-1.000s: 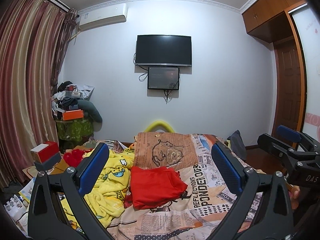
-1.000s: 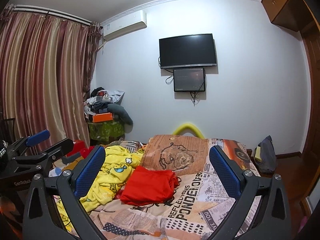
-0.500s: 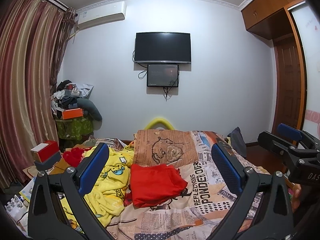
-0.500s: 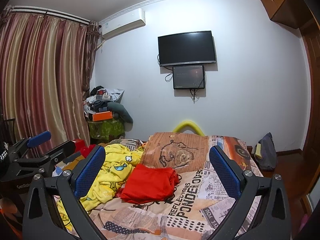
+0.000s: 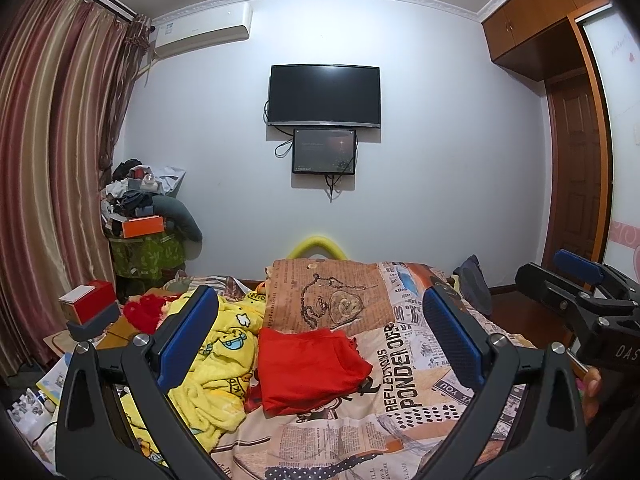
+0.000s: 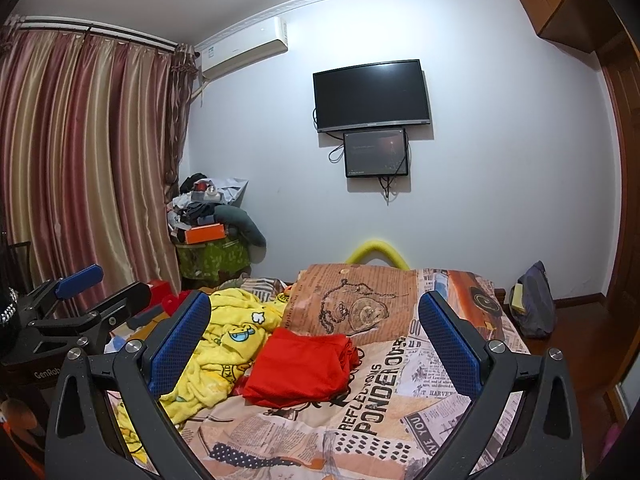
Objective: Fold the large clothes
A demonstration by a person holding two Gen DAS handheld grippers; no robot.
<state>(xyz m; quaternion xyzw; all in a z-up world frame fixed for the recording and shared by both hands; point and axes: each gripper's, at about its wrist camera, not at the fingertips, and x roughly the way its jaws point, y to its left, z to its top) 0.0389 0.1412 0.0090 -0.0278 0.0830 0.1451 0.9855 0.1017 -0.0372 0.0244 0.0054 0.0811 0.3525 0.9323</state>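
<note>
Nearest in each wrist view, a gripper is held above the near end of the bed: the left gripper [image 5: 318,336] and the right gripper [image 6: 314,338] are both seen with jaws spread wide, the blue pads [image 5: 188,338] far apart and nothing caught between them. Just beyond, a red garment [image 5: 310,368] is laid on the bed, already folded into a rough rectangle with several layers showing at its right edge; it lies flat, slightly left of the middle of the bed. Touching its left side, a yellow cartoon-print garment [image 5: 212,364] is heaped in loose, crumpled folds toward the left edge of the bed. Both are carried on a newspaper-print bedcover [image 5: 404,384] in orange, tan and white, on which large black lettering is printed to the right of the red garment. Farther off, a yellow curved foam tube [image 5: 318,242] is seen rising behind the far end of the bed. At the far left, a pile of clutter [image 5: 144,208] with an orange box is stacked in the corner beside striped curtains [image 5: 52,168]. On the far white wall a dark television [image 5: 324,94] is mounted, with a smaller screen [image 5: 324,151] just below it and an air conditioner [image 5: 204,28] high at the left. Wooden cabinets [image 5: 540,12] and a door are set at the right.
</note>
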